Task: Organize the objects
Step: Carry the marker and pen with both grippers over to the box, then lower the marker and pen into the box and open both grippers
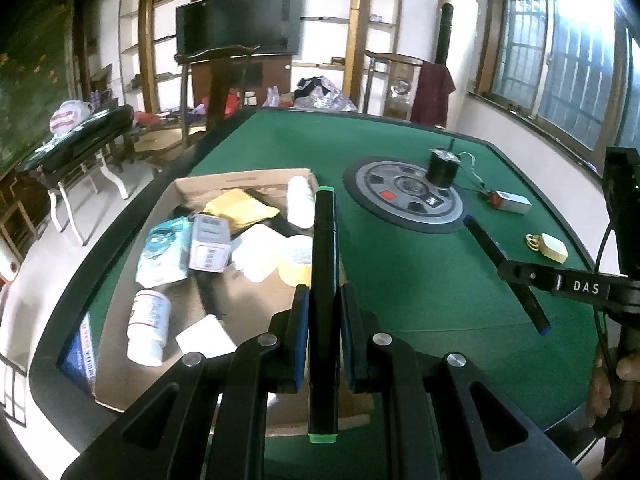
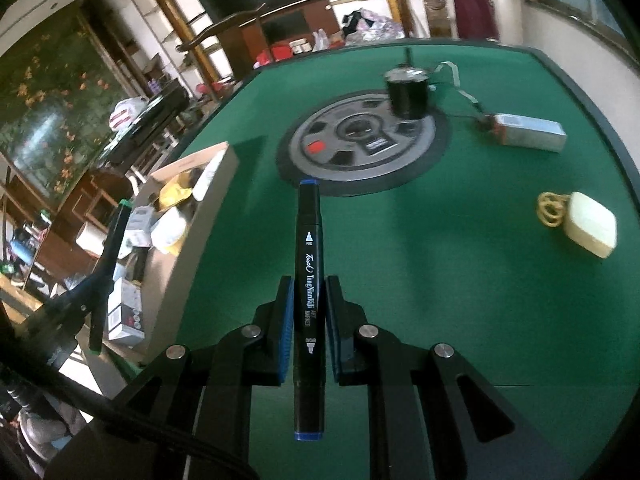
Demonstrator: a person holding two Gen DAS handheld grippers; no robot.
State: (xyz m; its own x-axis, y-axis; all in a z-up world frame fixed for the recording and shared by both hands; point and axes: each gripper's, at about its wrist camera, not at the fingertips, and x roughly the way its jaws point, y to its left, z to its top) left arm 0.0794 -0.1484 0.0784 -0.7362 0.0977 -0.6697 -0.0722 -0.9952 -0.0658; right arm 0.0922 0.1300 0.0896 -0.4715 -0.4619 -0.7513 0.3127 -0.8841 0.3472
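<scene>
Two black art markers are held at once above a green felt counter (image 1: 420, 288), one in each pair of tongs. The left tongs (image 1: 325, 300) are clenched on a green-capped marker (image 1: 324, 280), its barrel running straight forward between the blue pads, one green end near the camera and the other pointing out over the edge of a cardboard box (image 1: 224, 184). The right tongs (image 2: 308, 300) are clamped on a blue-capped marker (image 2: 308, 280) printed with white lettering, its far tip aimed toward the round grey dial (image 2: 360, 140) set into the middle of the counter.

The box sits on the left side of the counter and holds a jumble: a white pill bottle (image 1: 148, 326), a light blue pouch (image 1: 164, 252), a small white carton (image 1: 210, 248), a yellow packet (image 1: 240, 210), a roll of tape (image 1: 296, 266) and a white wrapped roll (image 1: 300, 200) leaning on the far wall.

On the open felt to the right, a black cylindrical motor (image 2: 408, 92) stands on the rim of the dial, with a wire trailing to a silver battery pack (image 2: 528, 132) lying just beside it. Nearer the camera, a cream-coloured square pad (image 2: 590, 226) rests next to yellow rubber bands (image 2: 550, 208), touching or nearly so.

From the left wrist view the right tongs appear at the far right edge, the blue-capped marker angled across the felt.
</scene>
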